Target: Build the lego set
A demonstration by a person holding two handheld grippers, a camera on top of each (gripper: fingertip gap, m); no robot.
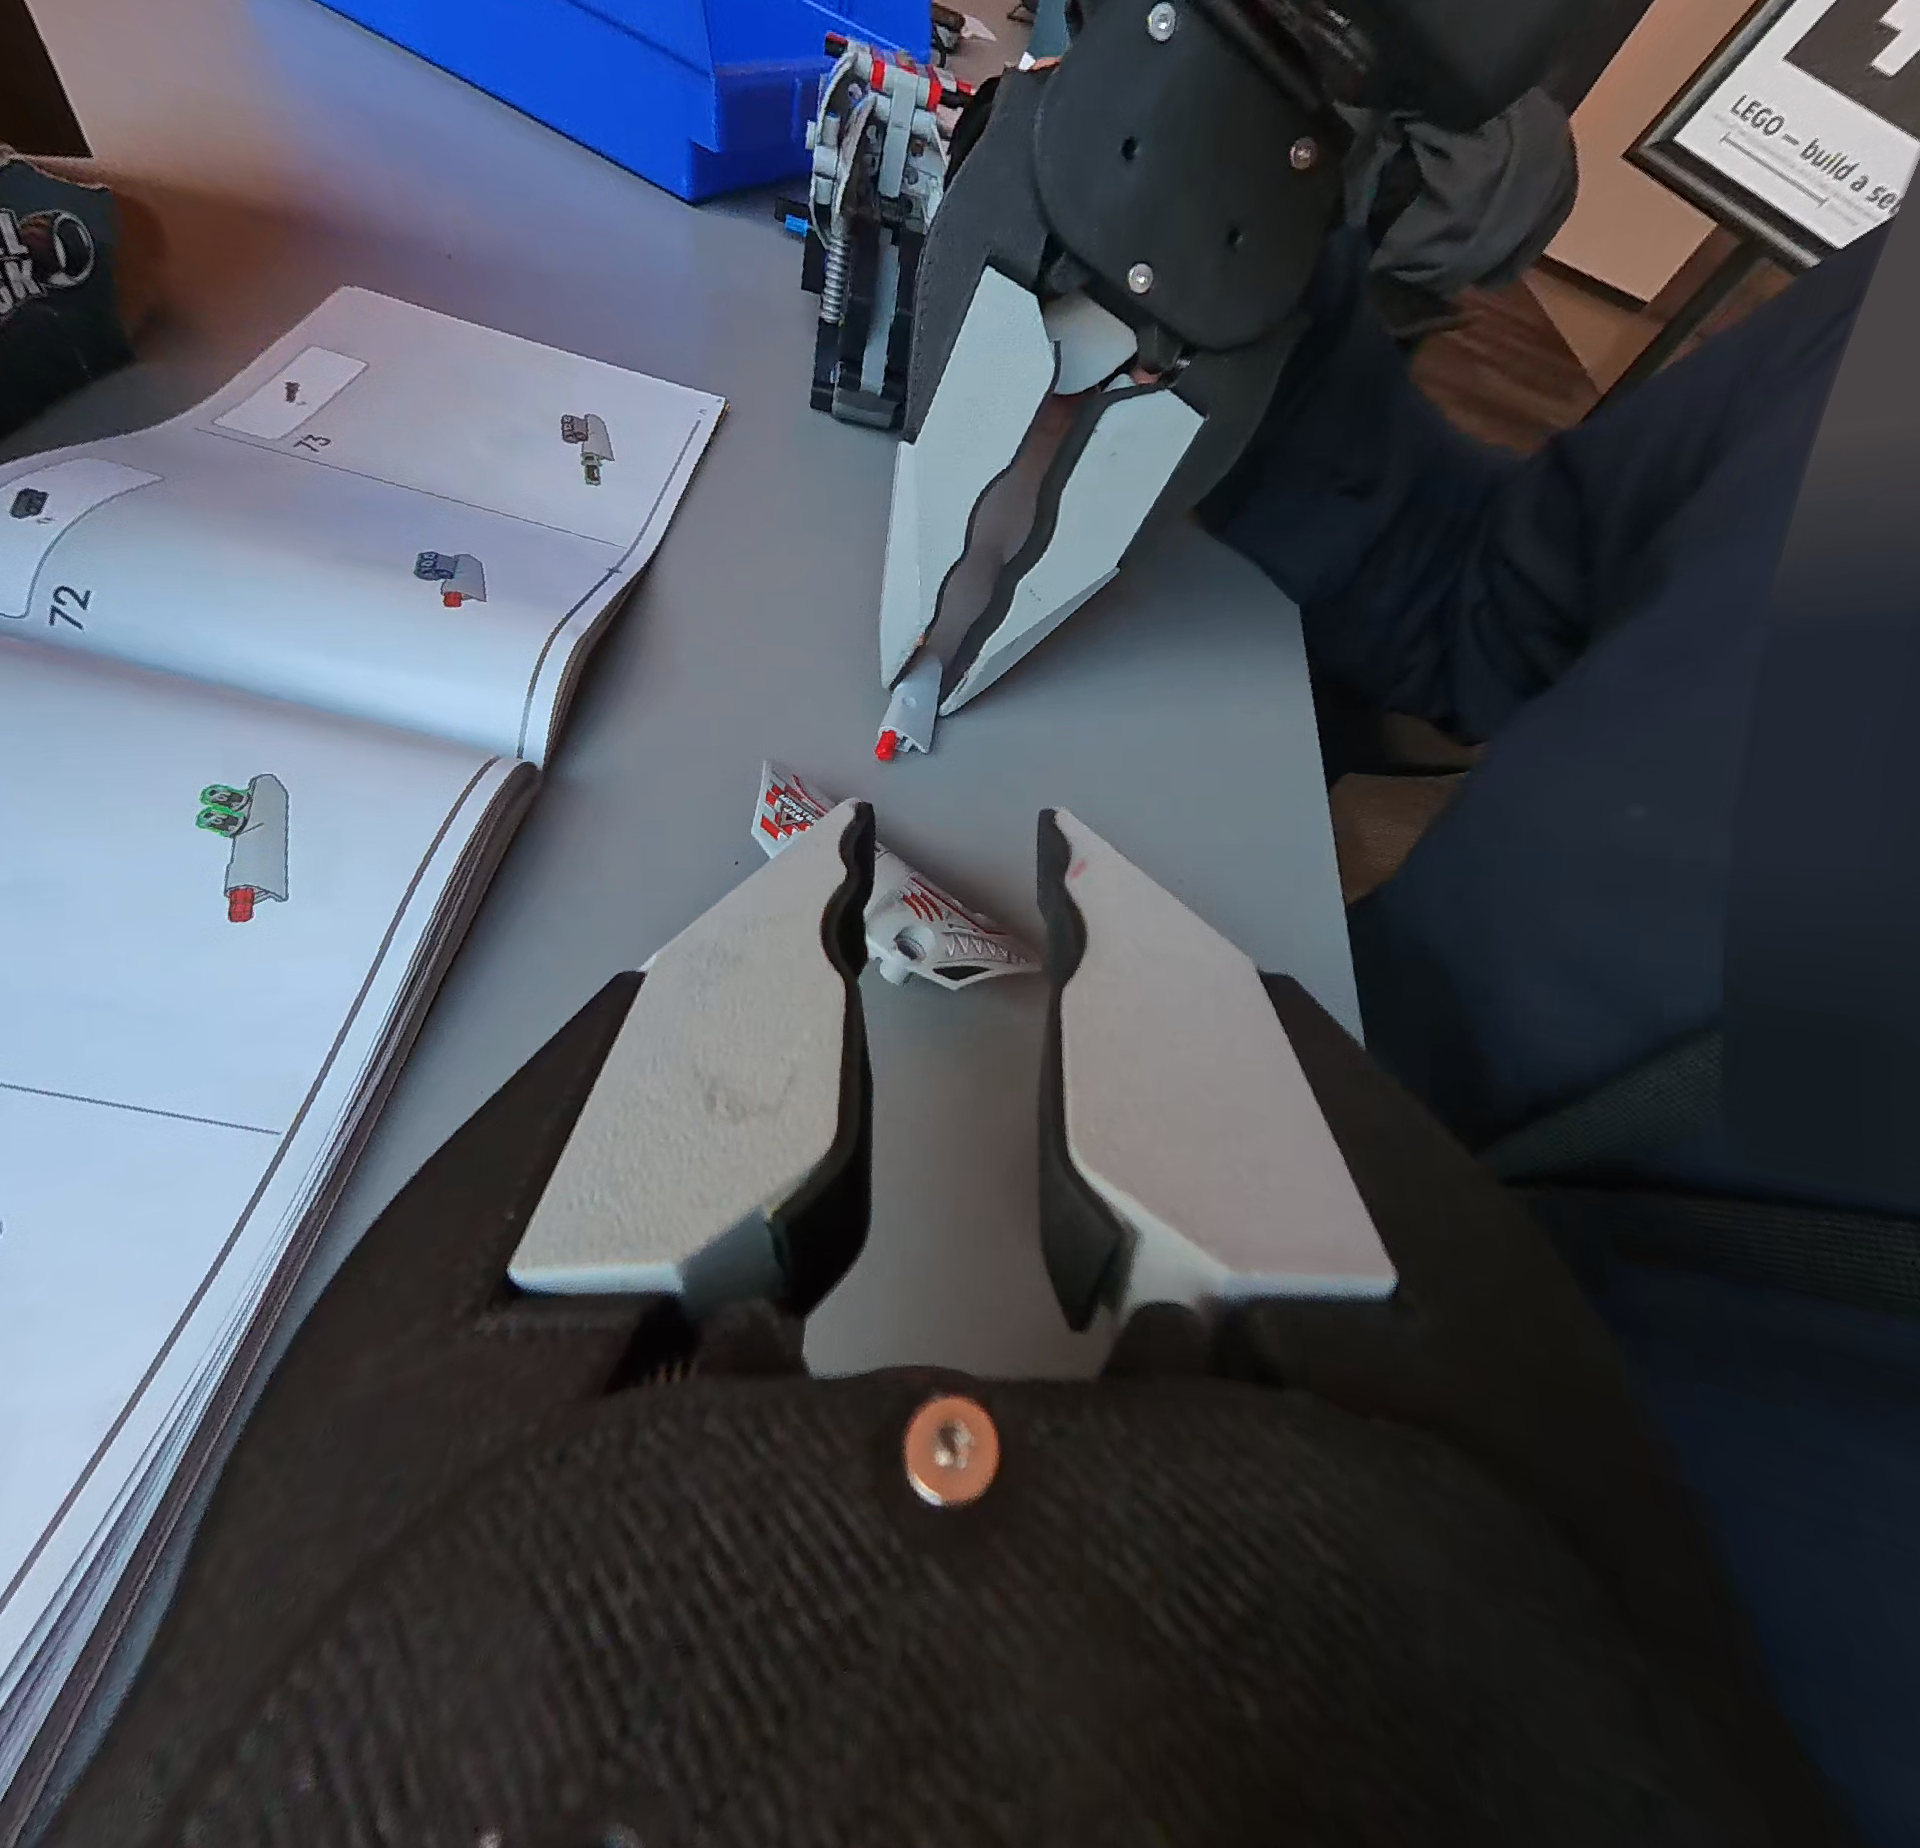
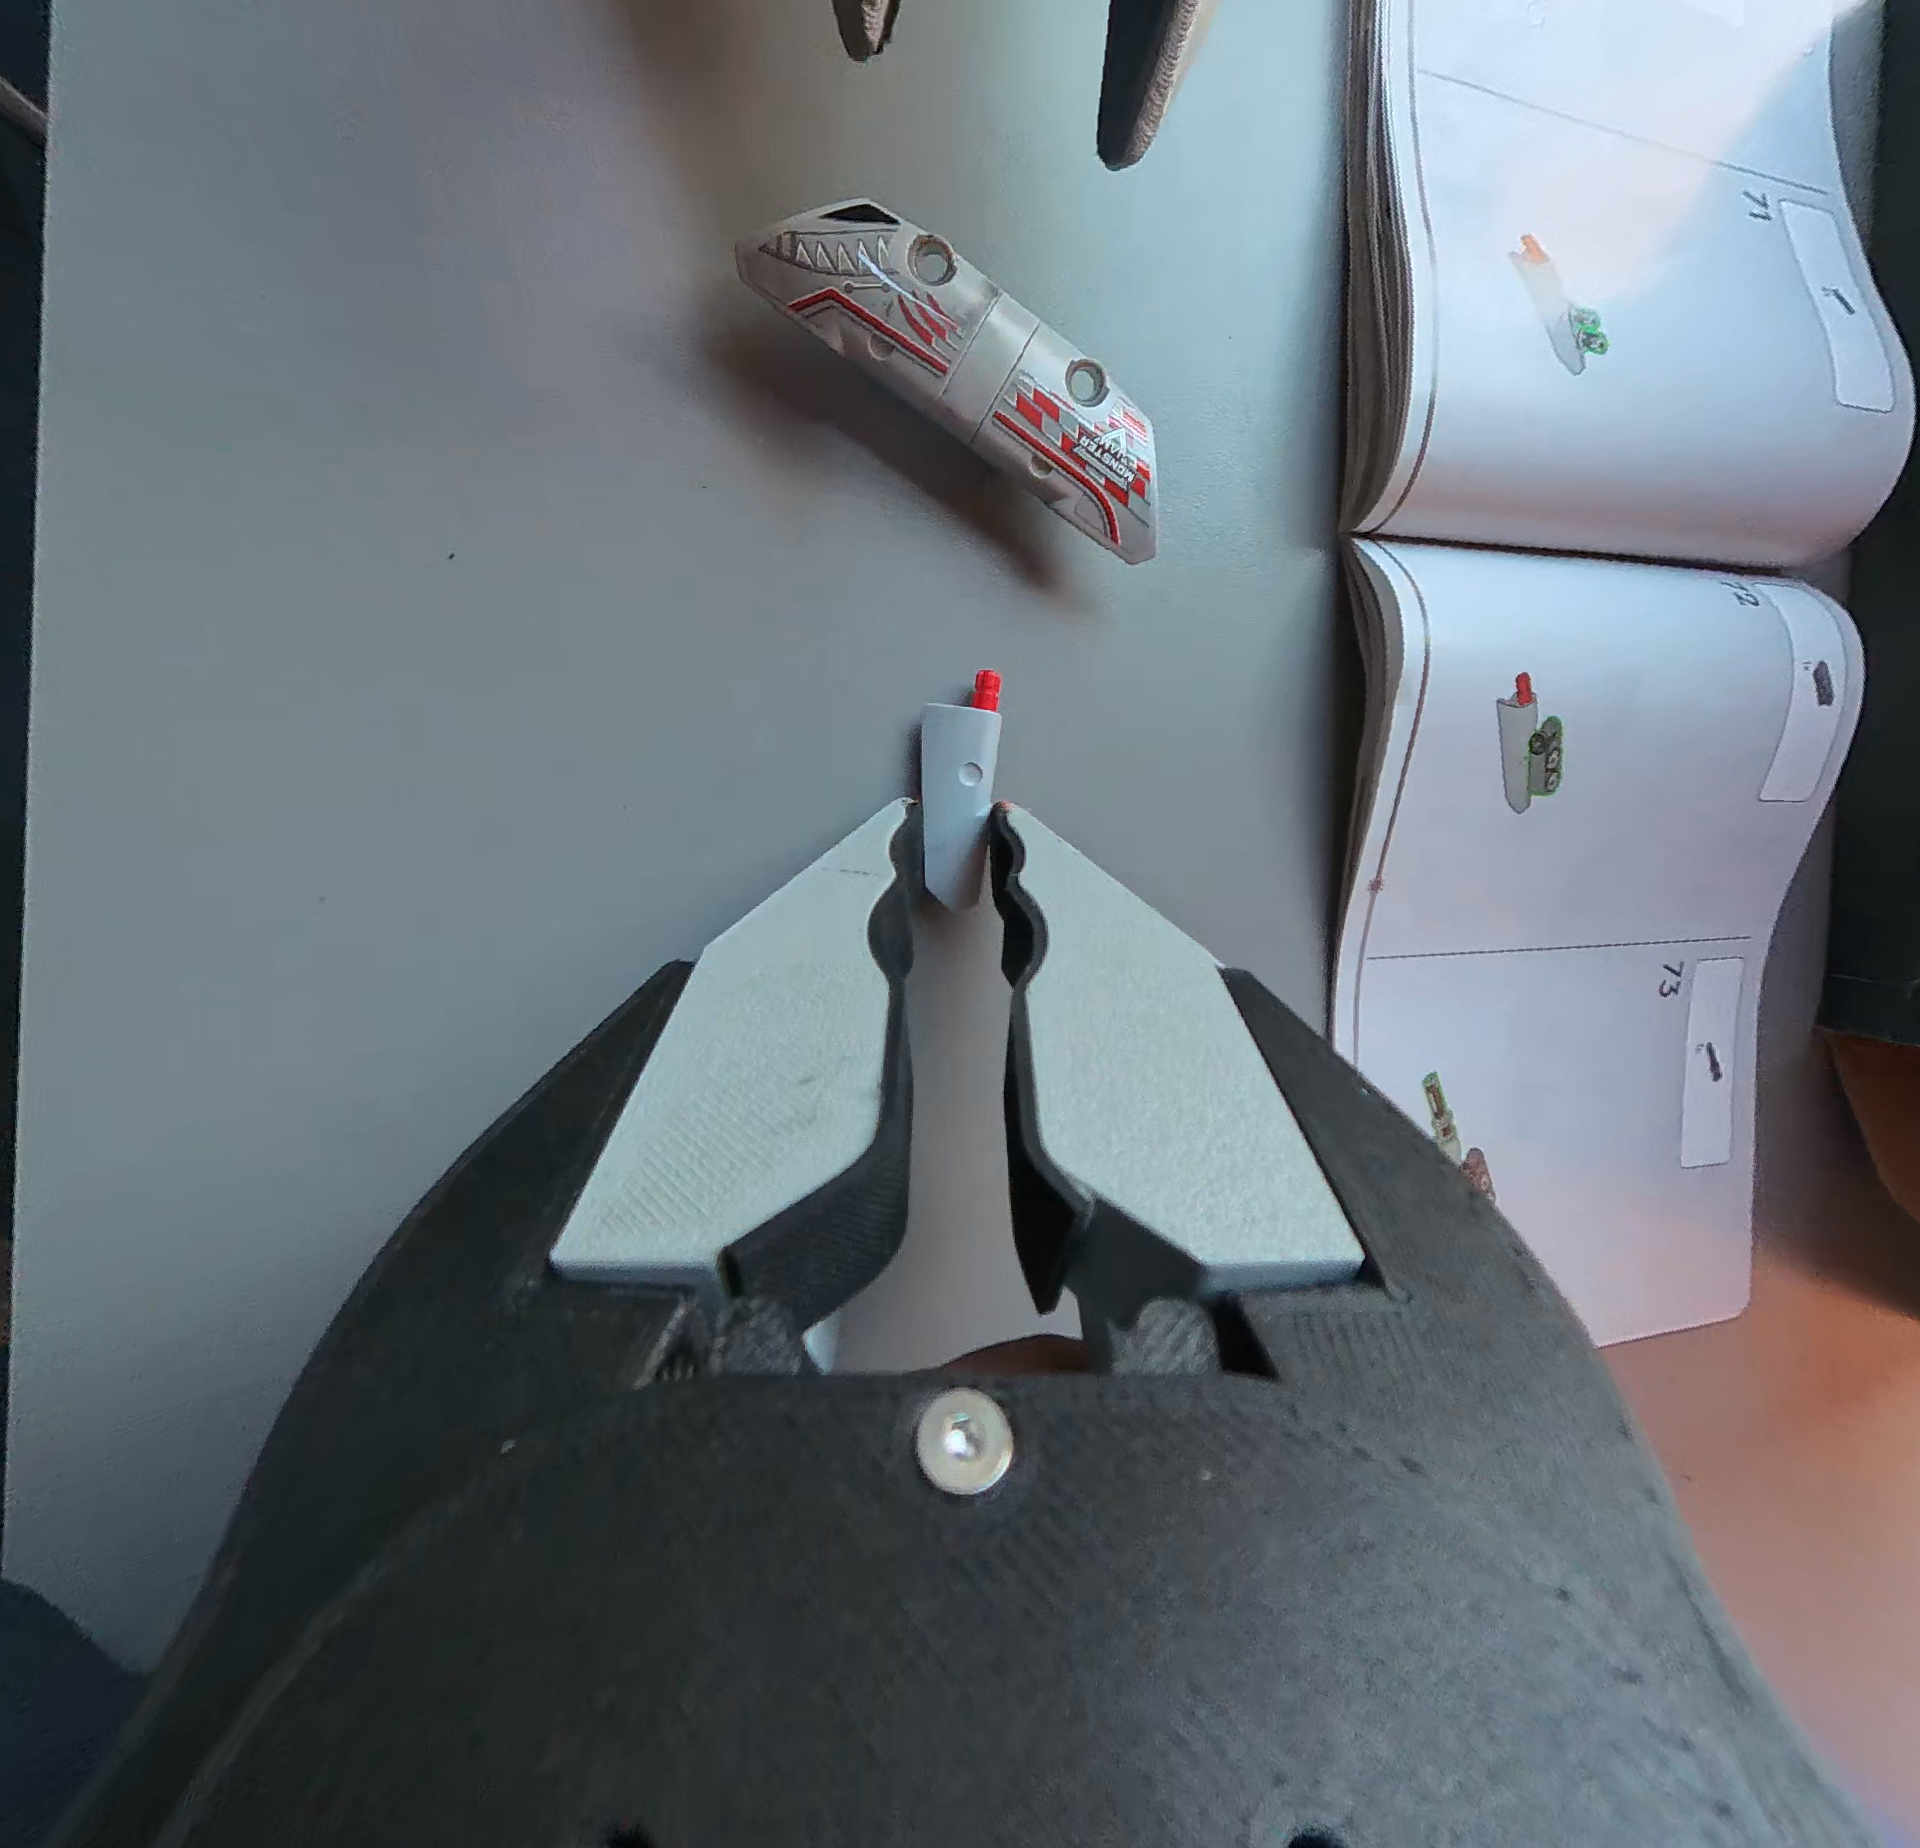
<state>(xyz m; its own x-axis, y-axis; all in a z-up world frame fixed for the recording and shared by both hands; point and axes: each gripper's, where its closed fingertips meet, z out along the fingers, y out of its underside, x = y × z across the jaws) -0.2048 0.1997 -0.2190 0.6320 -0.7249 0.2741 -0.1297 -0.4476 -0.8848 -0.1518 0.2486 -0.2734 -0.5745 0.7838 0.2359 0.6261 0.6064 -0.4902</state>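
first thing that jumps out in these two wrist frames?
The right gripper, closed on a small grey lego piece with a red pin sticking out of its end, low over the grey table. Just beyond lies the curved grey panel with red stickers, in front of the open left gripper. The open instruction booklet lies alongside.

Off at the far end of my grey table (image 1: 416, 188) sits a blue plastic bin (image 1: 644, 22). At my left edge lies a black item with white print (image 1: 47, 281), partly cut off. Beyond the table's right side a framed sign (image 1: 1808, 94) stands above a wooden floor (image 1: 1496, 354).
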